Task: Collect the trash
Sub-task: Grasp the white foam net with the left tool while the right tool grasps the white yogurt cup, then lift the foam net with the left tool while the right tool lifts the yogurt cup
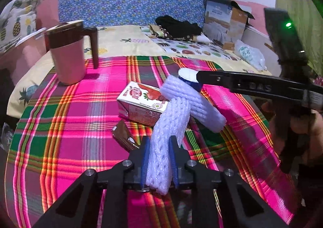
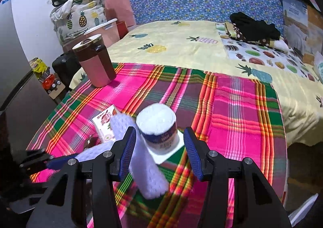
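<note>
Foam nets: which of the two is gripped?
The foam net clamped in the left tongs. The other foam net lies loose across it, by the cup.

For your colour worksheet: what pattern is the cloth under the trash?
Plaid cloth: pink with green, orange and yellow stripes. Clearest in the right wrist view.
</note>
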Available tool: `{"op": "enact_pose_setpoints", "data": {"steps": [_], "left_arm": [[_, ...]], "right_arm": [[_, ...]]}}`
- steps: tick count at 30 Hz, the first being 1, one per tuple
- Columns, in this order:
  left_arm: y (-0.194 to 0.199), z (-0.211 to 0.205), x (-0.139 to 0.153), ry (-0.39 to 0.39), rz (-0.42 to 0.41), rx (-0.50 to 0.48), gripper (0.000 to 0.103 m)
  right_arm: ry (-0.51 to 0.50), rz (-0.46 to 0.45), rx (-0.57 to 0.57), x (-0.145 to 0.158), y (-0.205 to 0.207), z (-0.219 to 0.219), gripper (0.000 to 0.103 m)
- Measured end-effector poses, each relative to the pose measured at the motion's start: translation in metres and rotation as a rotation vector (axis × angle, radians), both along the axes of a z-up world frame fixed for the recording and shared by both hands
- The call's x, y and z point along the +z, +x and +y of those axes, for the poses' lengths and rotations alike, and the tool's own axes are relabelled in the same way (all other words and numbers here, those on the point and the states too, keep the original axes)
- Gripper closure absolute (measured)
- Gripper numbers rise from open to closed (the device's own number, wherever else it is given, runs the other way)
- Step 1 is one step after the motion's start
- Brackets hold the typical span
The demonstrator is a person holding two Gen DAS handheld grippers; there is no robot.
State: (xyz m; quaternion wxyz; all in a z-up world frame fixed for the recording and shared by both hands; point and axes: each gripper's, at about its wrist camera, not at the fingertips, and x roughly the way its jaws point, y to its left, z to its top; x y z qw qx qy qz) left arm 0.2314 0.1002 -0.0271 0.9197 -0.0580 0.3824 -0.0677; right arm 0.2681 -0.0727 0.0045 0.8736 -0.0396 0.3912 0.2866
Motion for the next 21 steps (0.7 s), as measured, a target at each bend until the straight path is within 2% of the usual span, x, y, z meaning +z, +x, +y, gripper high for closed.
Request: {"op": "enact_pose_setpoints", "data": {"steps": [6, 9, 17, 21], "left_arm": [[-0.012, 0.014, 0.002, -0.023, -0.005, 0.054, 0.084], [-0.013, 0.018, 0.002, -0.03, -0.003, 0.068, 0.084], [-0.014, 0.018, 0.0, -0.042, 0.001, 0.08, 0.083], [-0.015, 0.018, -0.001, -0.047, 0.002, 0.083, 0.083]], "right_arm": [[-0.018, 0.006, 0.012, -0.007, 0.011, 0.004, 0.053], [-0.018, 0.014, 0.022, -0.009, 0.012, 0.007, 0.045], [-0.062, 0.016, 0.032, -0.015, 0.018, 0.016, 0.045], [-0.028, 0.028, 0.015, -0.014, 0.019, 0.011, 0.049]]}}
